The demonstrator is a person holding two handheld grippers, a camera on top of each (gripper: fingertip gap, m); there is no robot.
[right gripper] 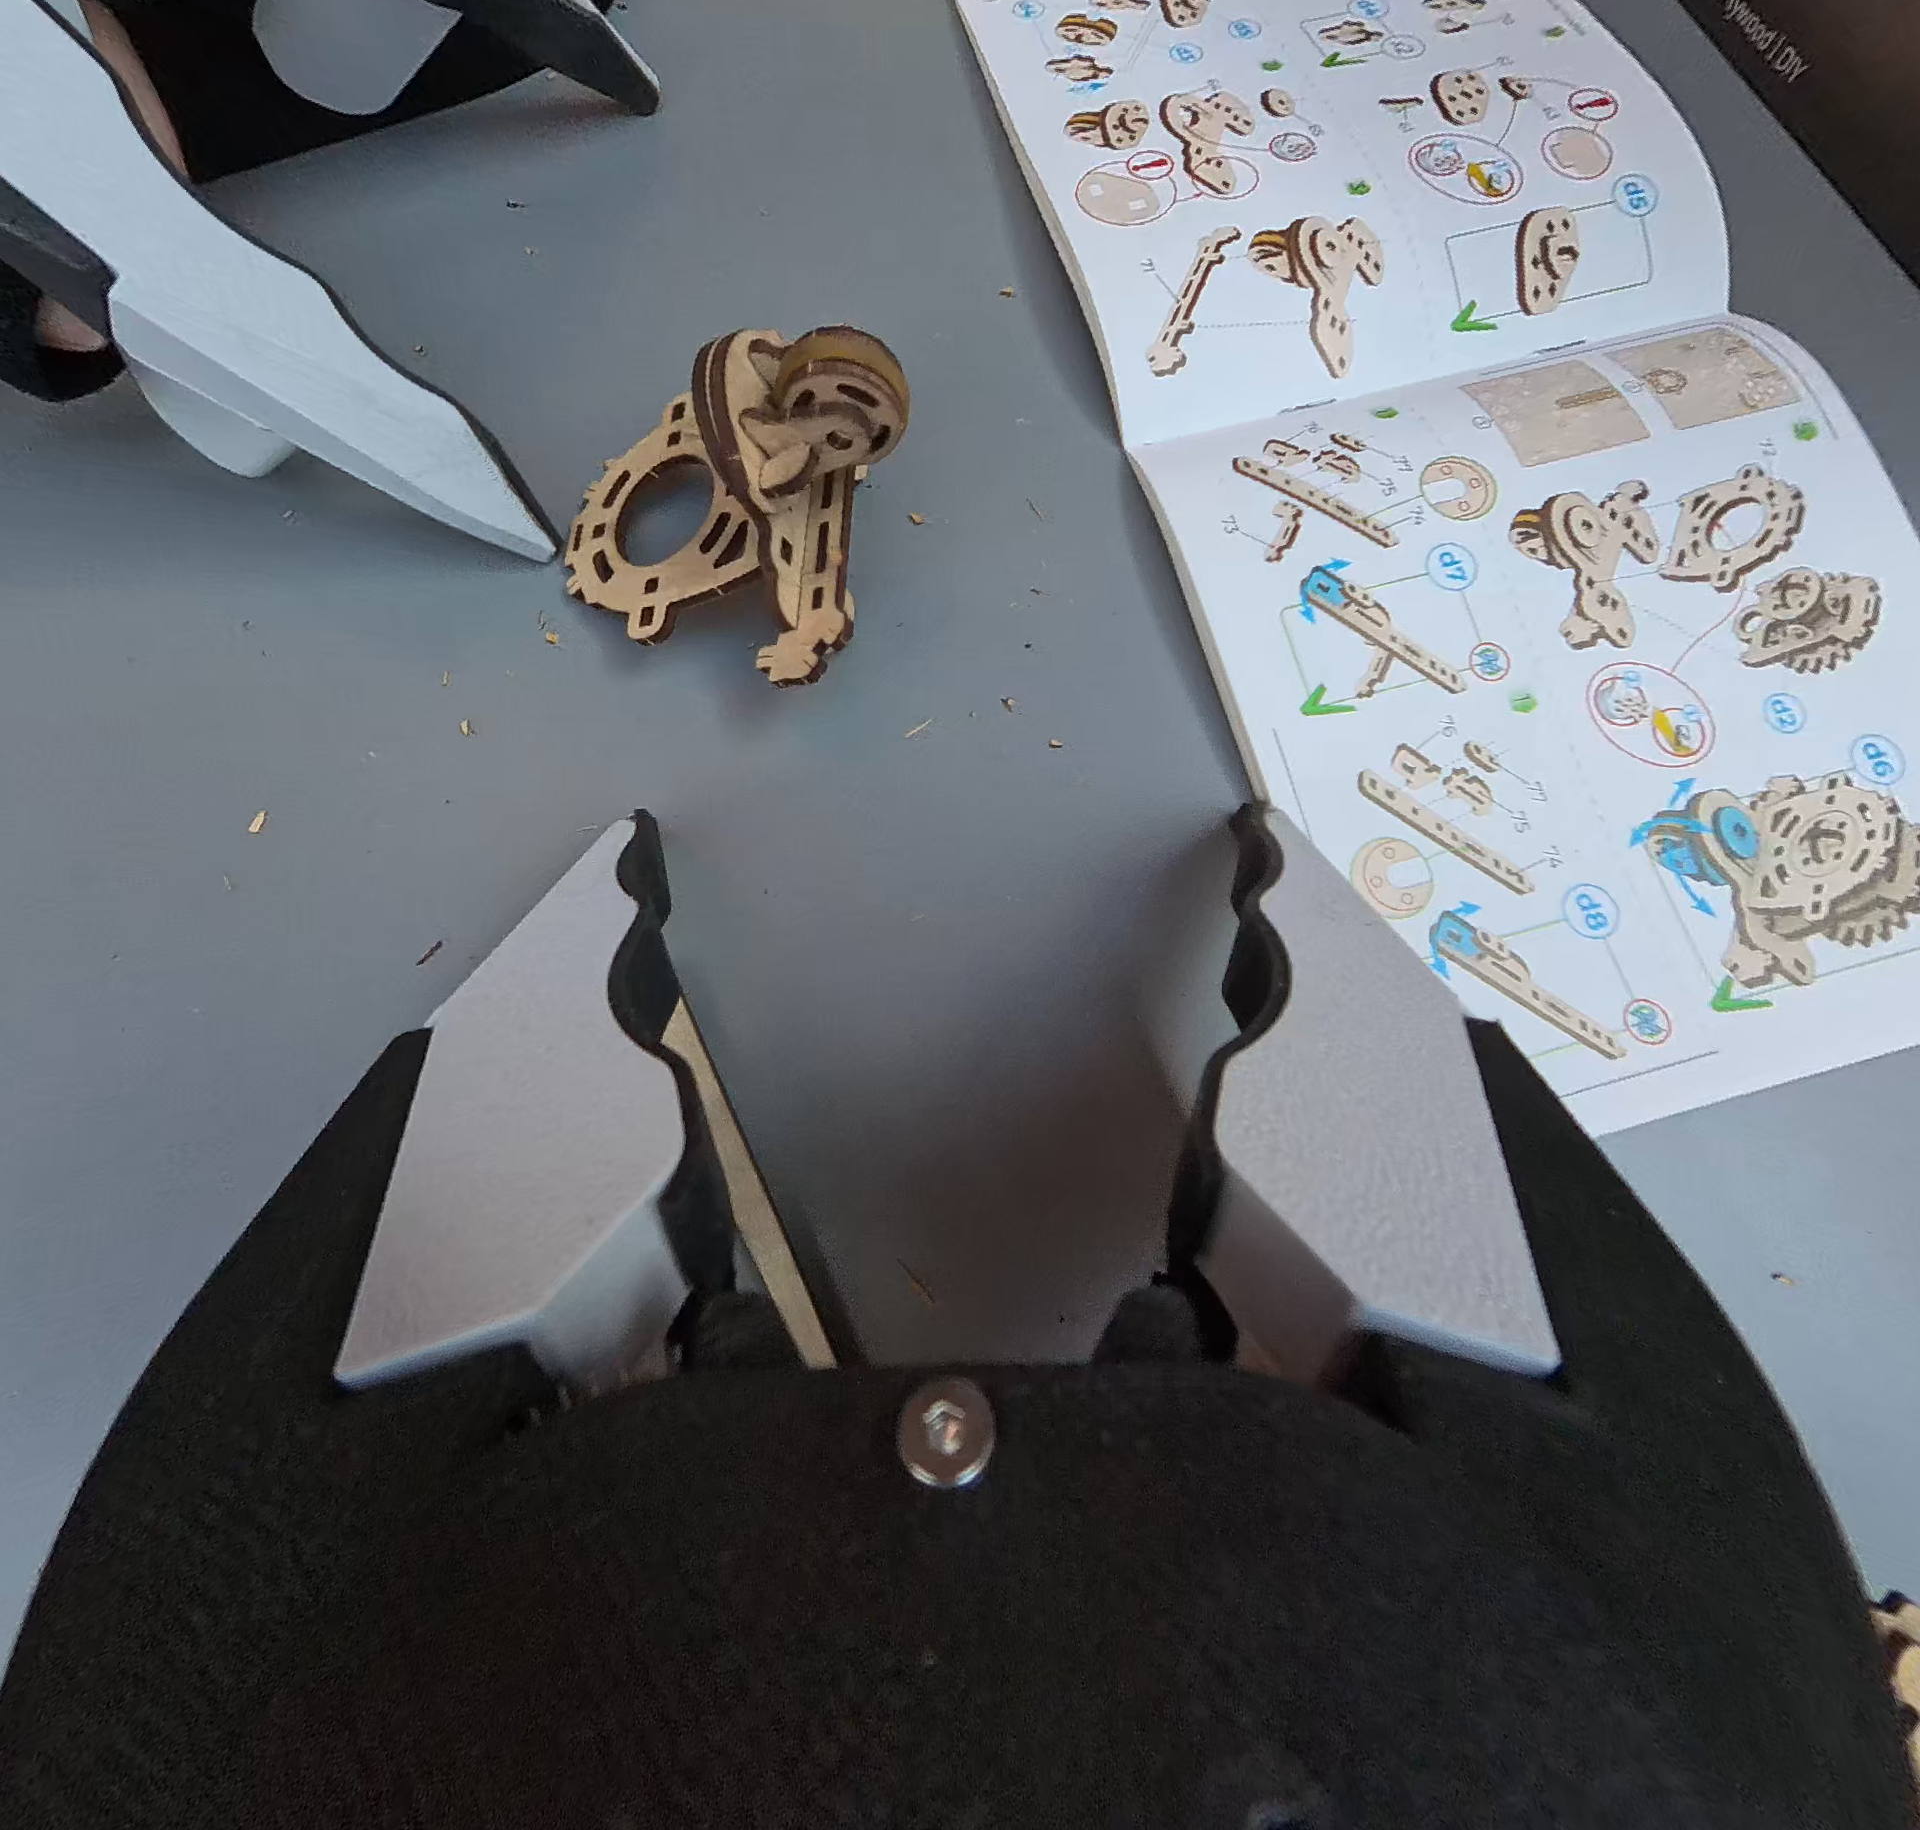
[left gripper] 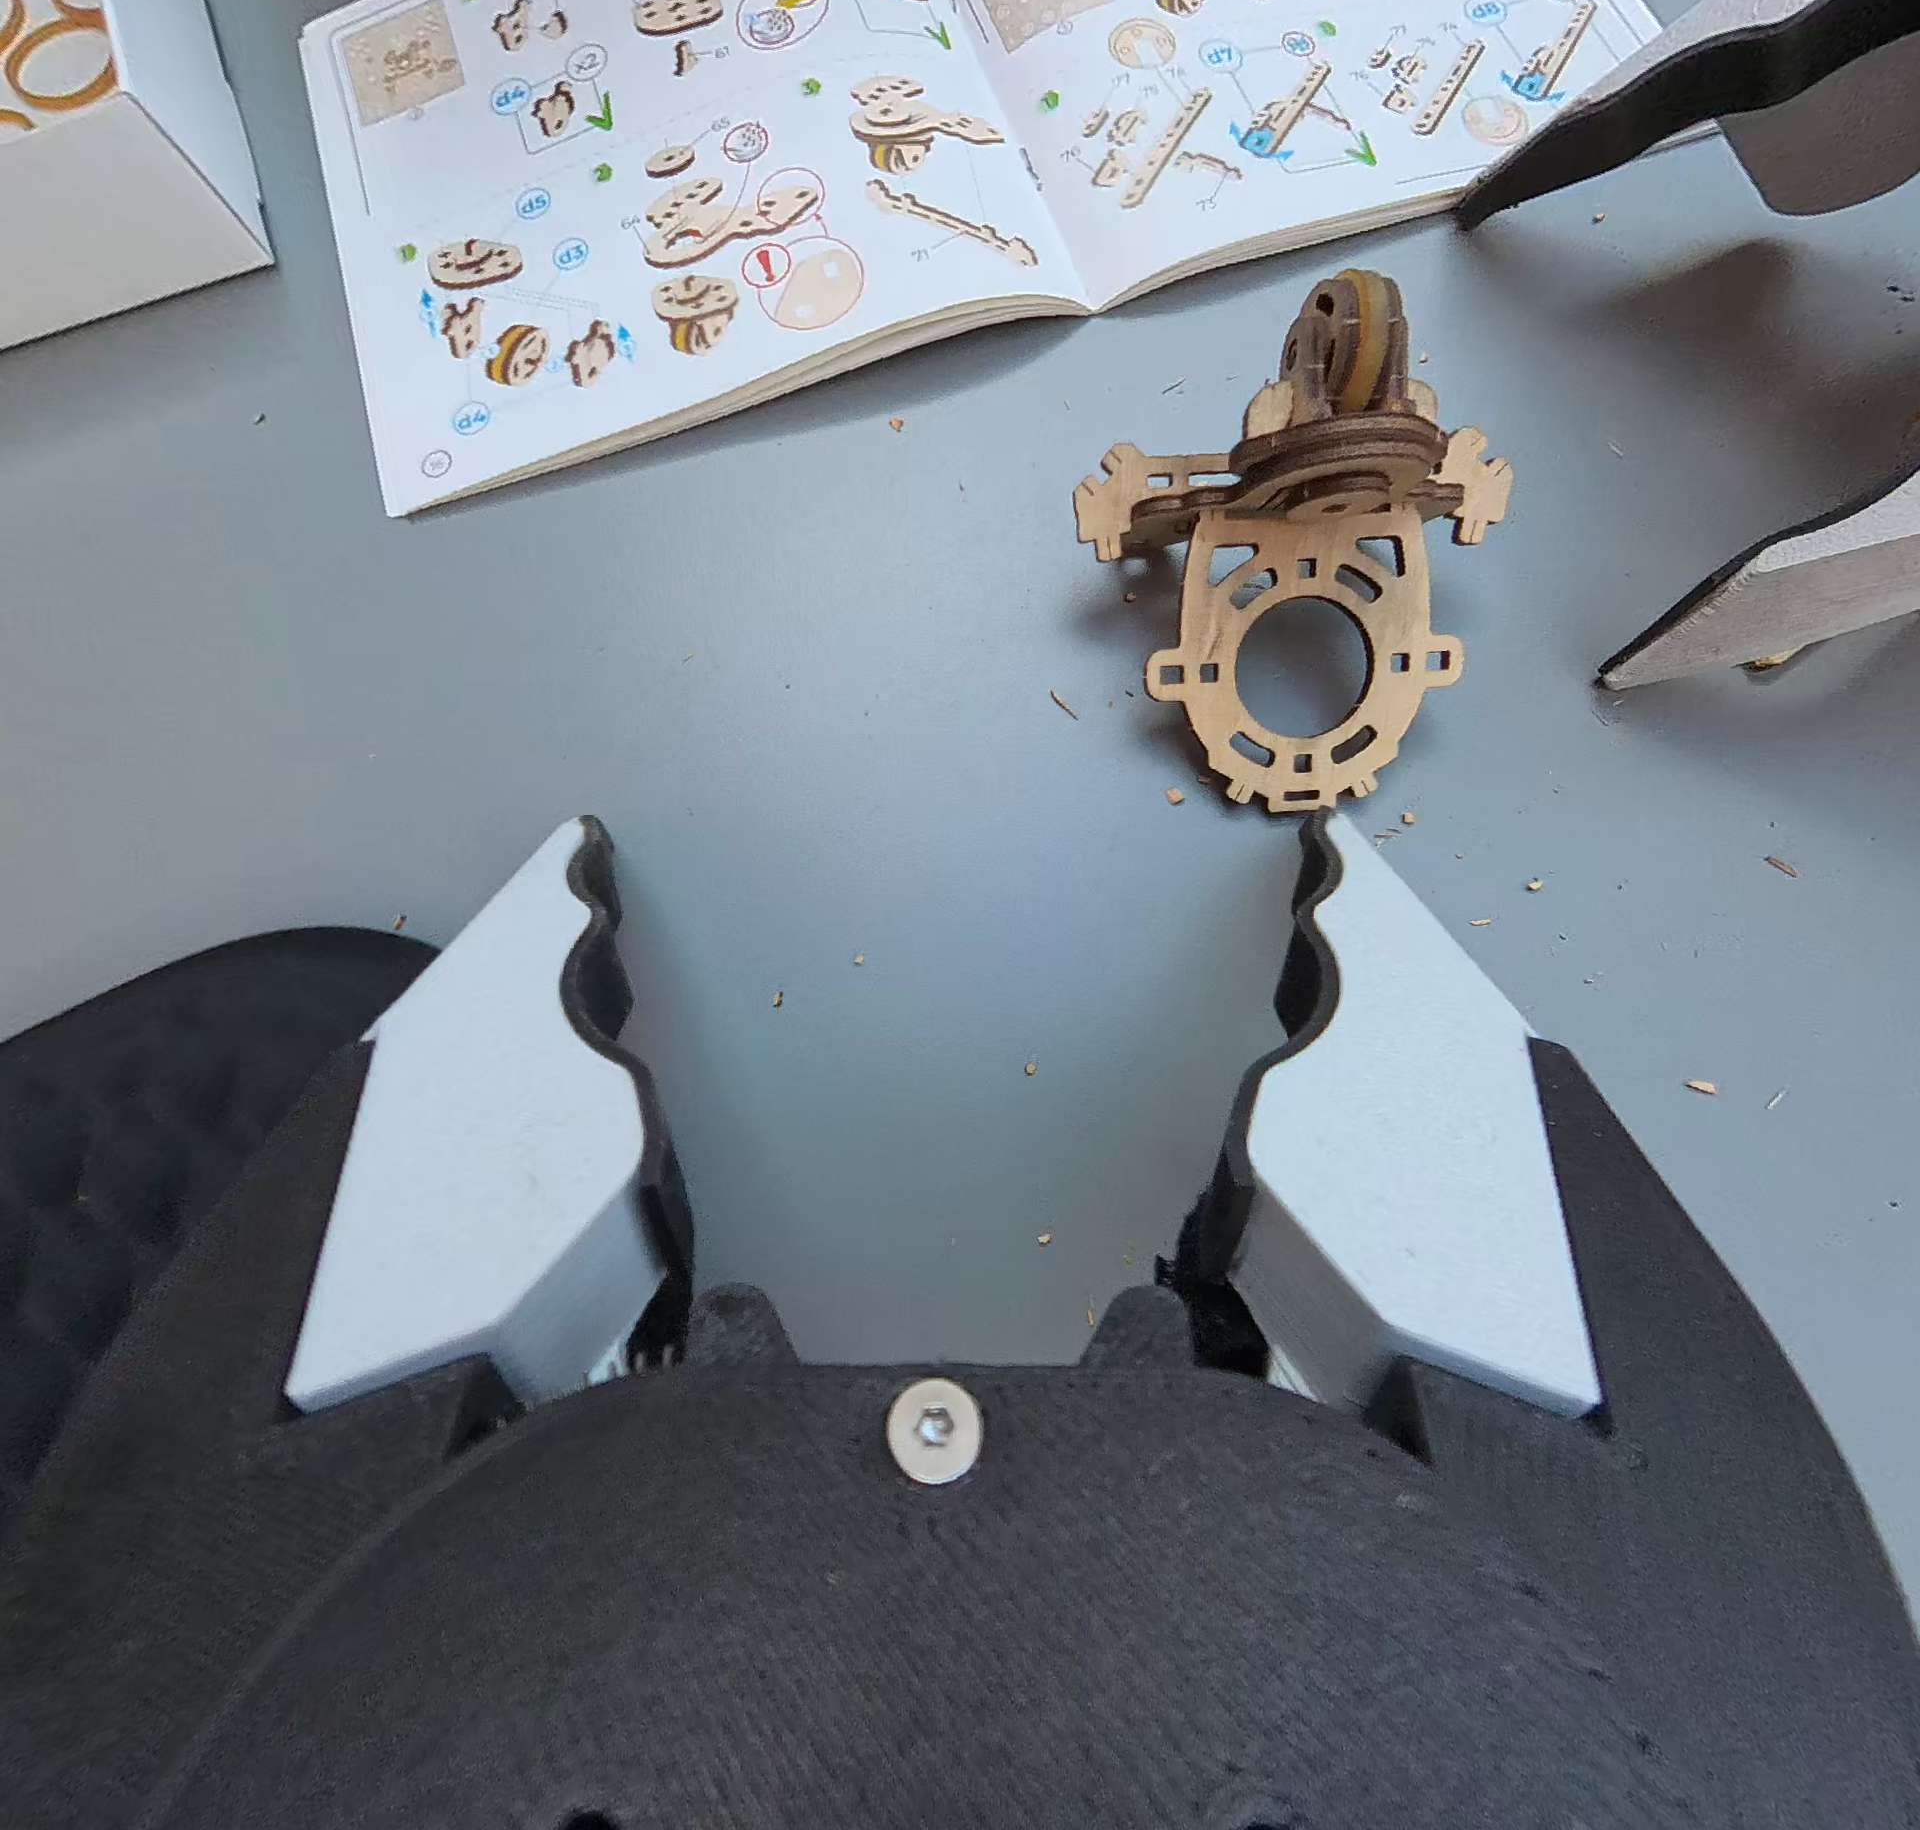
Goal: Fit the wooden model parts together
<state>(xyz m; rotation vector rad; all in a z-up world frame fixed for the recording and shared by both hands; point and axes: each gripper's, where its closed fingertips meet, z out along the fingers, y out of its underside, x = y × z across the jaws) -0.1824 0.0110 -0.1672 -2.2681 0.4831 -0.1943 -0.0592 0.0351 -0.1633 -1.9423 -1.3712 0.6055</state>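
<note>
Two grippers work over a grey table [left gripper: 852, 637] whose edges lie outside both views, so places here are given against the things on it. Largest of those is an open instruction booklet [left gripper: 727, 170], lying flat at the far side in the left wrist view and along the right side in the right wrist view, its pages covered in assembly drawings. A white box [left gripper: 114, 139] with printed orange rings sits just left of the booklet, and a dark box [right gripper: 1808, 24] lies beyond the booklet's far corner in the right wrist view. The left gripper [left gripper: 956, 819] hangs low over bare table with its fingers spread wide and nothing between them; the tip of its right finger [left gripper: 1340, 845] comes just beside the near rim of the wooden model part [left gripper: 1304, 617], and whether they touch cannot be told. The right gripper [right gripper: 945, 814] likewise has its fingers wide apart with nothing gripped at the tips; a thin pale strip [right gripper: 748, 1188] runs along the inner side of its left finger [right gripper: 540, 1084], and what it is cannot be told. The wooden model part, a partly built plywood assembly of a flat ring plate, a cross bar and a small upright wheel, stands on the table between the two grippers, near the booklet's lower edge. Small wood splinters [right gripper: 258, 822] are scattered around it.
</note>
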